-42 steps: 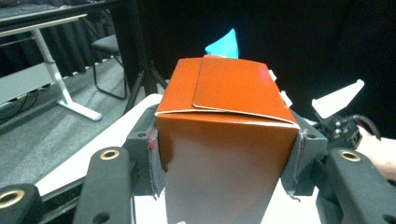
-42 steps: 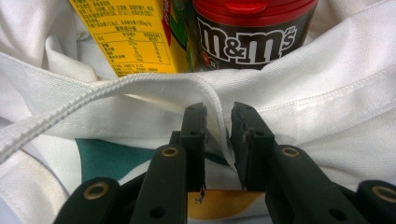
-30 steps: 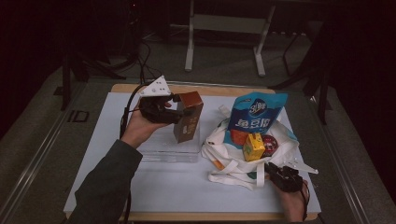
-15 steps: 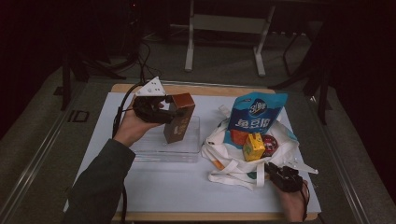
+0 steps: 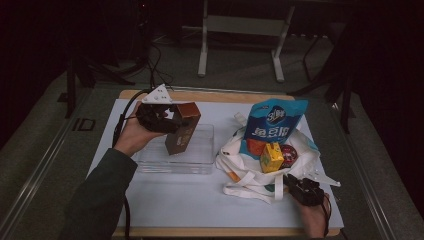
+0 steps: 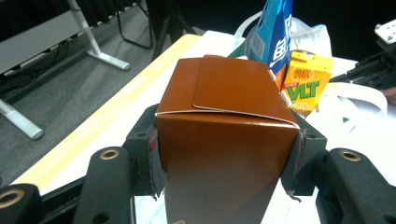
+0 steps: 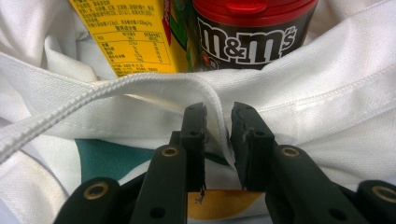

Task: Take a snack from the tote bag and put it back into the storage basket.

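Now, step: unpacking the tote, as I read it. One item is out and in the air, and the bag is being pinned at its near edge.
Right gripper (image 5: 304, 190): nearest the person, low on the table at the bag's front. In the right gripper view the fingers (image 7: 194, 126) stand almost together, nipping a fold of the white cloth by the strap.
Bag (image 5: 240, 175): white tote, slumped open on the right half of the mat, straps trailing toward the near edge.
Carton (image 5: 270, 157): yellow drink carton, standing in the bag's mouth.
Tub (image 5: 288, 154): red-lidded M&M's tub, just beside the carton, also in the bag.
Pouch (image 5: 272, 126): blue snack pouch, upright at the back of the bag.
Tray (image 5: 200, 159): clear plastic tray left of the bag, nothing lying in it that I can make out.
Box (image 6: 226, 140): brown carton, tilted, held over the tray's far side.
Left gripper (image 5: 170, 121): clamped on the box, one pad (image 6: 155, 158) pressing each side wall, jaws at about mid-width.
Next move, my call: lower the box into the tray, level it so it doesn't catch the rim, then part the fingers.
Risk: the glossy box could slide if the squeeze eases early.
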The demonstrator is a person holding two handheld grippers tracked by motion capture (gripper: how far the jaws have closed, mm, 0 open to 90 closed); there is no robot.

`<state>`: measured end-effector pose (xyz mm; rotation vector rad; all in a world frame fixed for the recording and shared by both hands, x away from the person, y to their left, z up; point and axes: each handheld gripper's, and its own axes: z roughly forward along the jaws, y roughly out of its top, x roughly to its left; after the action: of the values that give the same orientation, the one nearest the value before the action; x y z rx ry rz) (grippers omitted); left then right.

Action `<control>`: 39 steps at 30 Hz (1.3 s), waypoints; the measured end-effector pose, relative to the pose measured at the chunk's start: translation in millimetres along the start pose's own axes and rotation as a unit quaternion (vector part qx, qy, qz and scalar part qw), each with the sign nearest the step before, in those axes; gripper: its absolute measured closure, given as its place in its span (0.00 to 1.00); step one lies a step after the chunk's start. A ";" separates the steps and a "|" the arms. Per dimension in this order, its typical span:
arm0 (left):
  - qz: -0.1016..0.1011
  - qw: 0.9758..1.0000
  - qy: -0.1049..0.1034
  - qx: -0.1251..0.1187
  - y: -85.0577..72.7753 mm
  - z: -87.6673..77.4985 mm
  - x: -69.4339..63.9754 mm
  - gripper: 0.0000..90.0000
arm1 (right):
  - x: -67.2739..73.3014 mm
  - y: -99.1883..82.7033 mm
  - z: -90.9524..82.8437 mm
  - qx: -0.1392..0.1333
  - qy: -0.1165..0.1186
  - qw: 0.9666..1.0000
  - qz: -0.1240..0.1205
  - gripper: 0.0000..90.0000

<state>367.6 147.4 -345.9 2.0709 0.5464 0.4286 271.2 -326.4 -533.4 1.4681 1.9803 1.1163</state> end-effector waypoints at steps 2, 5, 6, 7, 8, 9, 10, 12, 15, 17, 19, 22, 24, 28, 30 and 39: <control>0.002 1.000 0.001 0.006 -1.3 -0.1 0.7 0.48 | -0.1 0.0 0.0 0.000 0.000 1.000 0.000 0.83; 0.005 1.000 0.001 0.015 -3.2 -0.4 1.1 0.48 | -0.1 0.0 0.0 0.000 0.000 1.000 0.000 0.83; 0.006 1.000 0.002 0.017 -3.6 -0.6 1.3 0.48 | 0.0 0.0 0.0 0.000 0.000 1.000 0.000 0.83; 0.007 1.000 0.001 0.019 -4.1 -0.7 1.6 0.48 | 0.0 -0.1 0.0 0.000 0.000 1.000 0.000 0.83; 0.008 1.000 0.001 0.021 -4.6 -0.9 1.9 0.48 | 0.1 -0.1 0.0 -0.001 0.000 1.000 0.000 0.83; 0.009 1.000 0.001 0.023 -5.0 -1.2 2.0 0.48 | 0.1 -0.1 0.0 -0.001 0.000 1.000 0.000 0.83; 0.010 1.000 0.002 0.026 -5.4 -1.4 2.2 0.48 | 0.0 -0.1 0.0 -0.001 0.000 1.000 0.000 0.83; 0.011 0.999 0.003 0.033 -6.6 -1.6 2.6 0.48 | 0.0 -0.1 0.0 0.000 0.000 1.000 0.001 0.83; 0.011 0.999 0.003 0.041 -8.9 -1.8 3.4 0.48 | 0.0 -0.2 0.0 -0.001 0.000 1.000 0.001 0.83; 0.014 0.999 0.003 0.048 -10.2 -1.5 3.2 0.48 | 0.2 -0.2 0.0 -0.001 -0.001 1.000 0.000 0.83; 0.016 0.998 0.000 0.055 -11.1 -1.3 3.9 0.48 | 0.2 -0.2 0.0 -0.001 0.000 1.000 0.001 0.83; 0.019 0.998 -0.001 0.062 -12.5 -1.1 4.1 0.48 | 0.4 -0.3 0.1 -0.001 -0.001 1.000 0.000 0.83; 0.021 0.997 -0.002 0.068 -13.8 -1.0 4.1 0.48 | 0.3 -0.3 0.0 -0.001 -0.001 1.000 0.001 0.83; 0.026 0.996 -0.009 0.081 -17.0 0.5 4.0 0.48 | 0.2 -0.3 0.0 -0.001 -0.001 1.000 0.001 0.83; 0.027 0.996 -0.012 0.088 -18.6 1.6 3.8 0.48 | 0.2 -0.3 0.0 -0.001 0.000 1.000 0.001 0.83; 0.036 0.988 -0.040 0.144 -32.6 16.9 5.6 0.47 | 0.3 -0.4 0.0 -0.002 -0.001 1.000 0.002 0.83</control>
<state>373.7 154.1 -381.9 2.3804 0.5101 0.3206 270.9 -326.1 -533.7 1.4708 1.9745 1.1181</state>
